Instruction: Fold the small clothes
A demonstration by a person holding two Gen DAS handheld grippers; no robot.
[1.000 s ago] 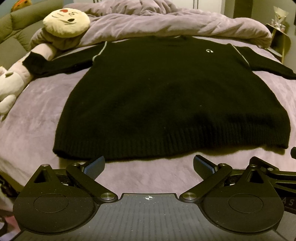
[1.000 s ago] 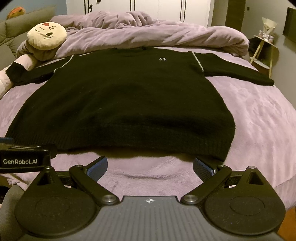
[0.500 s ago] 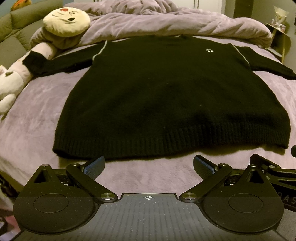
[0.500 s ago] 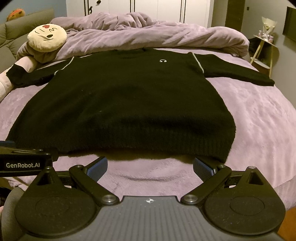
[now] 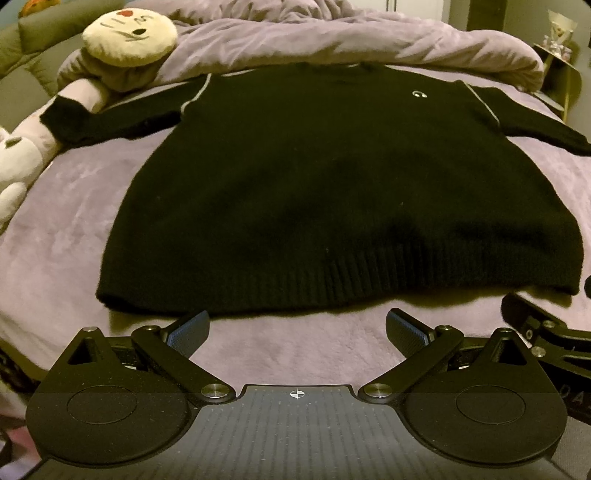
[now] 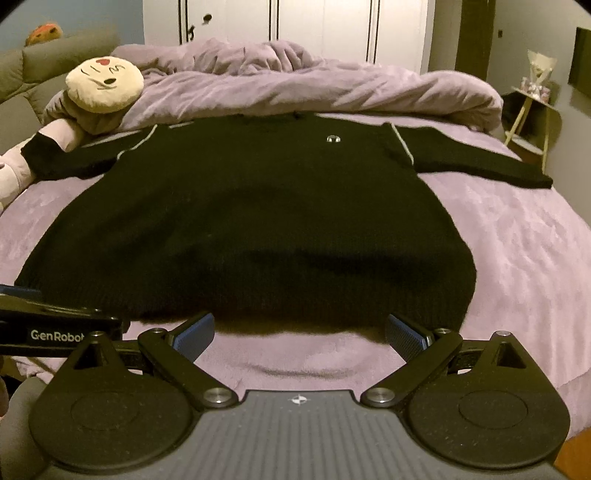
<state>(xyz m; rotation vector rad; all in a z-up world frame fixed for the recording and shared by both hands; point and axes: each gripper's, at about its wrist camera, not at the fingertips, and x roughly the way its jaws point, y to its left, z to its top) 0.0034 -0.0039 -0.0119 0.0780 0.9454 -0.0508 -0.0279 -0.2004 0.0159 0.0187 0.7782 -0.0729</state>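
A black knitted sweater (image 5: 332, 192) lies flat, front up, on a purple bed (image 5: 66, 229), sleeves spread left and right, ribbed hem toward me. It also shows in the right wrist view (image 6: 258, 221). My left gripper (image 5: 297, 328) is open and empty just before the hem, near its middle-left. My right gripper (image 6: 299, 332) is open and empty at the hem's right part, its fingertips (image 6: 406, 332) right at the hem edge. Each gripper's body shows at the other view's edge.
A bunched purple duvet (image 6: 314, 85) lies behind the sweater. A round cream face cushion (image 5: 129, 35) and a plush toy (image 5: 14, 166) sit at the left. A side table (image 6: 532, 122) stands at the right, white wardrobe doors (image 6: 314, 29) behind.
Both grippers have edged slightly forward toward the hem and the right view has tilted up a little. The sweater has not moved.
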